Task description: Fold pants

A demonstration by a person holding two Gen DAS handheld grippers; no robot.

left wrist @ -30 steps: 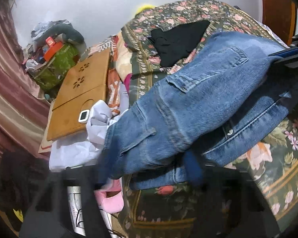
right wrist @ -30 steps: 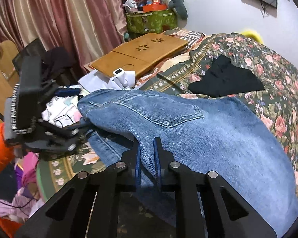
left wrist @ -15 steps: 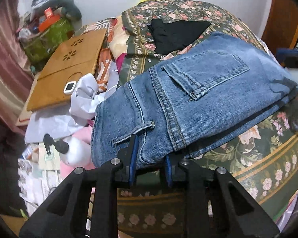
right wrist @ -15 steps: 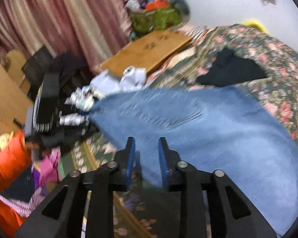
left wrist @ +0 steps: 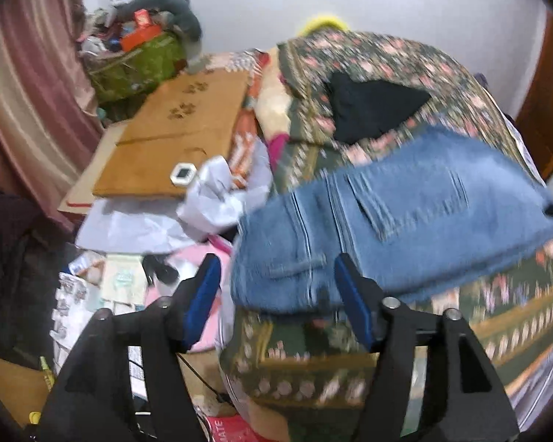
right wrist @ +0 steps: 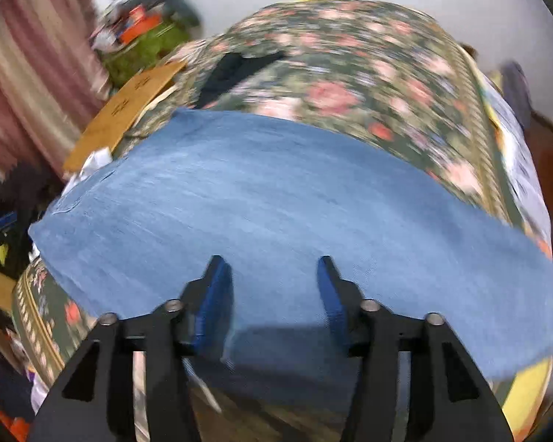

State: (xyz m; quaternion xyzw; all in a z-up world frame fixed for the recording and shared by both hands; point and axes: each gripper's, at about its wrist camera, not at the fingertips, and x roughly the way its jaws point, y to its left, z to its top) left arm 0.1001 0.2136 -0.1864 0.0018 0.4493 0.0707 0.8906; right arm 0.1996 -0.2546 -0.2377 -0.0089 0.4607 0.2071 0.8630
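The bed (left wrist: 379, 55), under a floral cover, carries the jeans (left wrist: 405, 221) folded along its near edge. I note both tools released since half a second ago: left tool (left wrist: 276, 294) and right tool (right wrist: 272, 291) gape, empty. Fold deposited. No legible writing.

The folded blue denim pants (left wrist: 405, 221) look coarse and matt on the flowered woven bedspread (left wrist: 387, 59), beside a smooth tan wooden board (left wrist: 173, 136).
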